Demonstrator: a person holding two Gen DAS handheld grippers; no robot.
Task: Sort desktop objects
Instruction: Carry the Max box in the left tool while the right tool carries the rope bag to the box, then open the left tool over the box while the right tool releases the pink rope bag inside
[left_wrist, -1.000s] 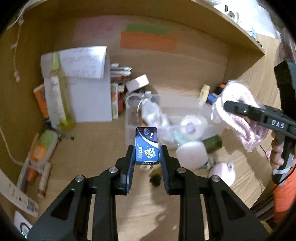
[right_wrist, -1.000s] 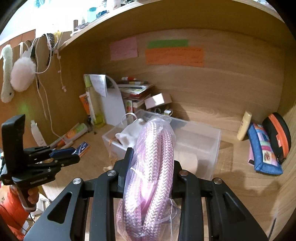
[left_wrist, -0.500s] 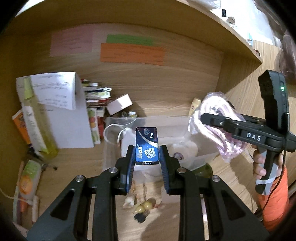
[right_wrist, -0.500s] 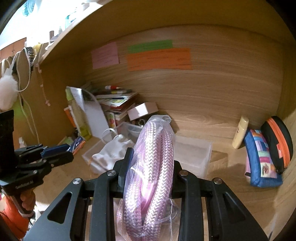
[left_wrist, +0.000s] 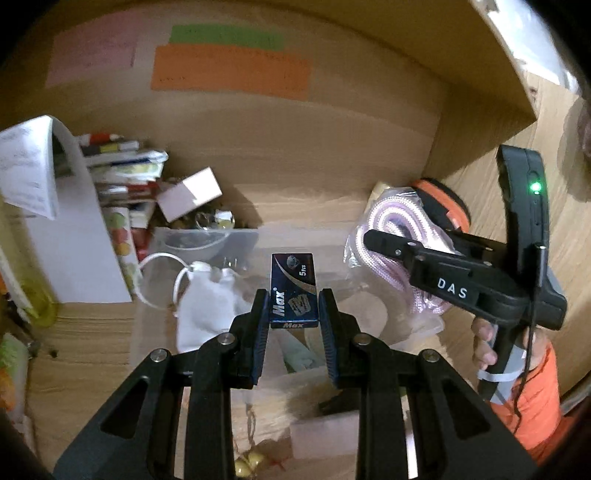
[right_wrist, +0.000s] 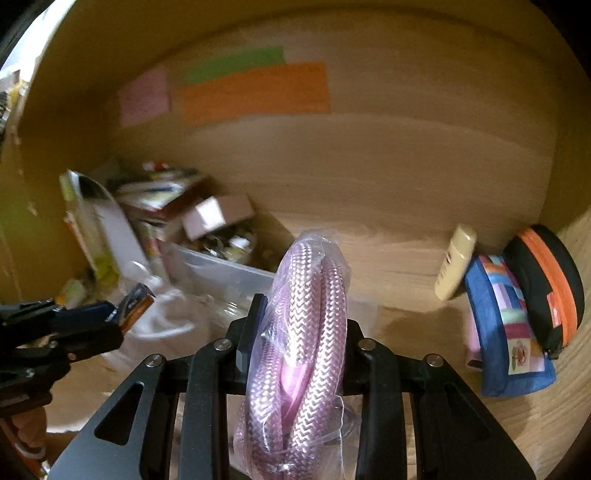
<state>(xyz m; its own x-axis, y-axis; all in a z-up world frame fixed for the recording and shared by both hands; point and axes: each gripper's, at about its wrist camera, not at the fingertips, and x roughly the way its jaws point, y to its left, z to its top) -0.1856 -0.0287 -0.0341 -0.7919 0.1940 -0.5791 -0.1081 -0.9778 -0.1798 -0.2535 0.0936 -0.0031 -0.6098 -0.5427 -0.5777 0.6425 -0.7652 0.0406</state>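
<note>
My left gripper (left_wrist: 293, 301) is shut on a small blue "Max" box (left_wrist: 293, 288) and holds it upright above the clear plastic bin (left_wrist: 207, 236). My right gripper (right_wrist: 303, 306) is shut on a coil of pink braided rope in a clear bag (right_wrist: 306, 325). In the left wrist view the right gripper (left_wrist: 373, 236) hangs to the right of the bin with the rope (left_wrist: 388, 229). In the right wrist view the left gripper (right_wrist: 107, 314) with the blue box (right_wrist: 135, 301) is at the far left. A white drawstring pouch (left_wrist: 207, 310) lies in the bin.
A stack of books and a white box (left_wrist: 190, 194) stand behind the bin at the left. A cream tube (right_wrist: 454, 262), a blue patchwork pouch (right_wrist: 506, 325) and a black-and-orange case (right_wrist: 550, 280) lean at the right wall. Sticky notes (right_wrist: 255, 92) hang on the back panel.
Both grippers have moved forward, deeper into the shelf nook and over the bin. Each keeps its hold on its object.
</note>
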